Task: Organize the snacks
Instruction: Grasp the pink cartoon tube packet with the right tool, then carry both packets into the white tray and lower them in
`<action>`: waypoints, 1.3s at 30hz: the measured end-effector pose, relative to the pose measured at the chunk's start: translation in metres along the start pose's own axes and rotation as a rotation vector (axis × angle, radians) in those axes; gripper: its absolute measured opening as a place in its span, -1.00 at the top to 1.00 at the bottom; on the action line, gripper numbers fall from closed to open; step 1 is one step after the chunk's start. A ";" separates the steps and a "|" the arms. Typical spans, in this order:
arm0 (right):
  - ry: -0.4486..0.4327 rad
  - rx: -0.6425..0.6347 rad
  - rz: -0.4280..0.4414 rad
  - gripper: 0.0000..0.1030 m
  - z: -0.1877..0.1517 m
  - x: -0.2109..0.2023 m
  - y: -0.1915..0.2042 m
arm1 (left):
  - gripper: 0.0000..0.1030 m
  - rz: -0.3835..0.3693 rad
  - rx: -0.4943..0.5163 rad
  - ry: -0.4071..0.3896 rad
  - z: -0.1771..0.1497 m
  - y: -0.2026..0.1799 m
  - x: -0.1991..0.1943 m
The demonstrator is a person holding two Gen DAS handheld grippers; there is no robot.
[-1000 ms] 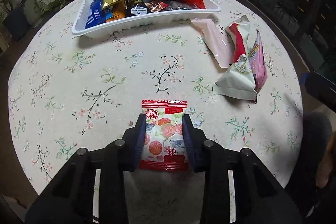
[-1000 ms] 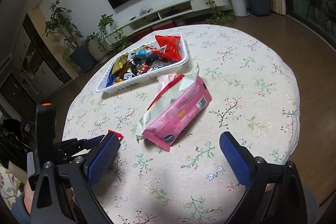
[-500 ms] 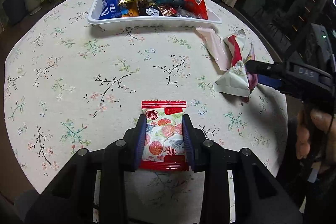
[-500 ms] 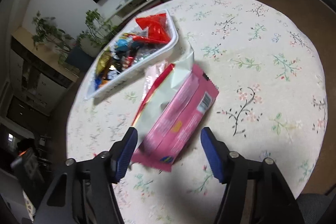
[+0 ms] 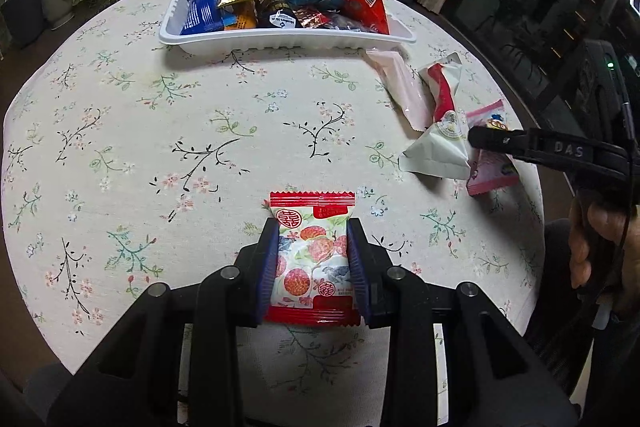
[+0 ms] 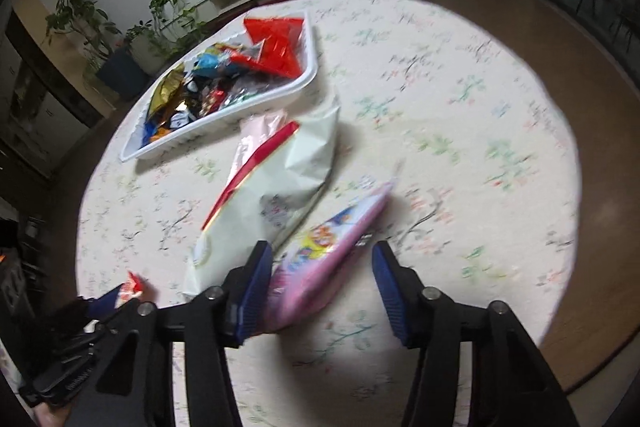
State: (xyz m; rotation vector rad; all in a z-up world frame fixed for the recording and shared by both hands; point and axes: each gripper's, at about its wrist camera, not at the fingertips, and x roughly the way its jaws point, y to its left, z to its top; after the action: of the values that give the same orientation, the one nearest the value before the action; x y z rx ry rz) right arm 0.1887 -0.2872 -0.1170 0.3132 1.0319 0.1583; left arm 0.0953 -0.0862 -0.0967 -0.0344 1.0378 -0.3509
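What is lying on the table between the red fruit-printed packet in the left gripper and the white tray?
Nothing: the left wrist view shows only bare floral tablecloth between the red fruit-printed packet, gripped by the left gripper, and the white tray.

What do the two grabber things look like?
Both are black plastic. The left gripper and right gripper have dark blue ribbed pads and round silver bolts. White letters "DAS" mark the right one's side, and a small green light glows behind it.
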 end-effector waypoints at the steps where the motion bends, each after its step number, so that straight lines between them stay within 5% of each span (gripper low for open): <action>1: 0.007 0.001 -0.003 0.07 -0.001 0.004 -0.001 | 0.41 0.000 0.000 0.000 0.000 0.000 0.000; 7: 0.004 -0.002 -0.019 0.51 -0.003 -0.001 -0.009 | 0.41 0.002 0.002 0.003 0.001 0.002 0.002; 18: 0.003 -0.009 -0.014 0.65 -0.008 -0.004 -0.009 | 0.42 -0.020 -0.012 -0.008 0.000 0.005 0.001; 29: -0.098 0.056 0.057 0.70 -0.015 -0.050 -0.028 | 0.42 -0.061 -0.070 -0.062 0.007 0.021 -0.021; 39: -0.215 0.015 0.130 0.70 0.034 -0.092 -0.014 | 0.42 -0.068 -0.129 -0.194 0.064 0.060 -0.062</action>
State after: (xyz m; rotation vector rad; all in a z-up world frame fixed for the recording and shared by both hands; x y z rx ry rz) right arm 0.1711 -0.3318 -0.0308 0.4020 0.8002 0.2294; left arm 0.1376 -0.0201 -0.0236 -0.2162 0.8670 -0.3354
